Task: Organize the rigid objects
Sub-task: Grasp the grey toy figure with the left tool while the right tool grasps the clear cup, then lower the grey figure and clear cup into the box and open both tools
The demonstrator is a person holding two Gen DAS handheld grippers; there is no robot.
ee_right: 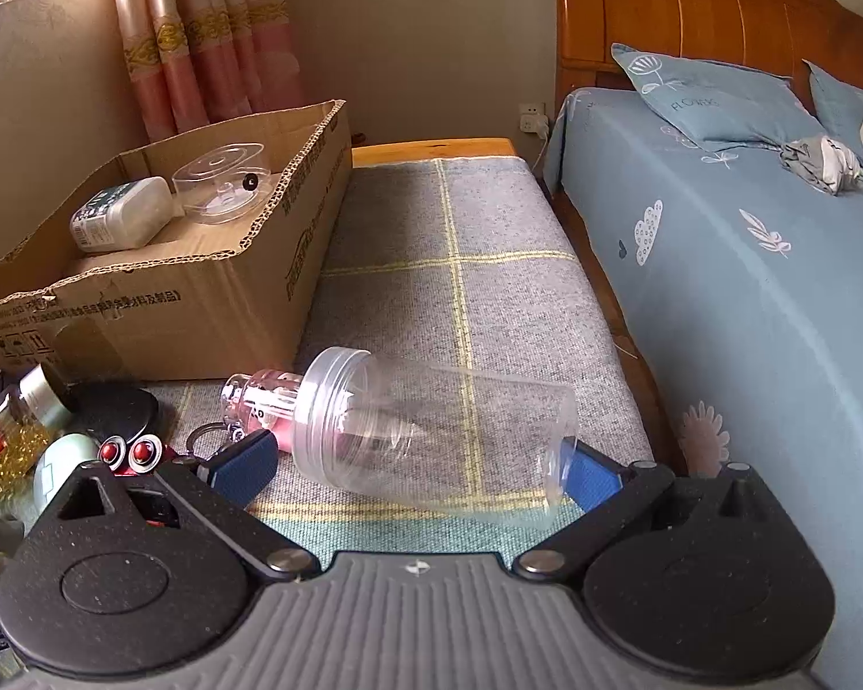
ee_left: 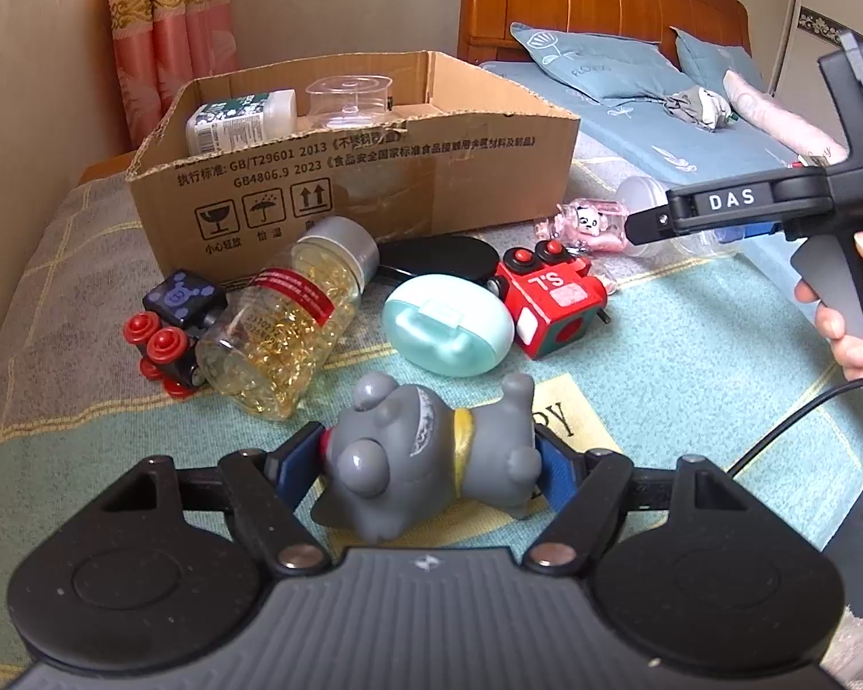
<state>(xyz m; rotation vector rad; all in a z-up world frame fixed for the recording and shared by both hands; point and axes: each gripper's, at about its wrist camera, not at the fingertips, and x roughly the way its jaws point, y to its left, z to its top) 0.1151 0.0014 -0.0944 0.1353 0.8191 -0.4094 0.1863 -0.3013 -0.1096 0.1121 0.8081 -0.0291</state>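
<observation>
My left gripper [ee_left: 431,460] is shut on a grey toy figure [ee_left: 431,460] lying on the mat. My right gripper [ee_right: 420,466] is open around a clear plastic jar [ee_right: 431,437] lying on its side; the pads [ee_right: 247,463] stand apart from its walls. The right gripper also shows in the left wrist view [ee_left: 719,210]. A cardboard box [ee_left: 374,172] holds a white bottle [ee_left: 239,118] and a clear round container [ee_left: 348,98]. On the mat lie a capsule jar [ee_left: 287,322], a teal case [ee_left: 449,325], a red toy train [ee_left: 552,299], a black toy train [ee_left: 175,328] and a pink keychain bottle [ee_left: 592,224].
A black round disc [ee_left: 437,259] lies by the box. A bed [ee_right: 748,259] with blue sheets and pillows stands to the right. A wall and pink curtains [ee_right: 201,34] are behind the box. Grey mat [ee_right: 460,264] lies between box and bed.
</observation>
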